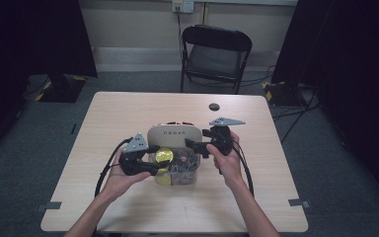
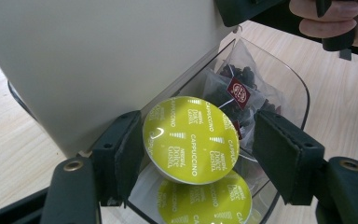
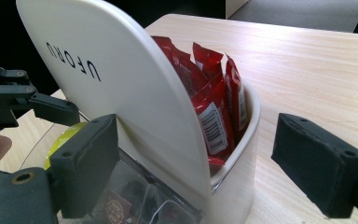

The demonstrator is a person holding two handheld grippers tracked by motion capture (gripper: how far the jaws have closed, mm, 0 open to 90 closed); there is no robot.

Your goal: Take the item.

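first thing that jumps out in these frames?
The bright yellow-green Cappuccino capsule, sitting between the left gripper's open jaws above a second capsule in the clear tray. Next, the red sachets packed upright behind the cream organiser's tall panel at mid-table, which the right gripper straddles, jaws open.

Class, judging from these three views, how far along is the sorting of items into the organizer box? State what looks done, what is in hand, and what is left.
Done: red sachets stand in the white organizer's back slot; a tea bag and one yellow capsule lie in the clear front tray. In hand: a second Cappuccino capsule sits between the left gripper's jaws above that tray. Left: lowering it in. The right gripper is open beside the organizer.
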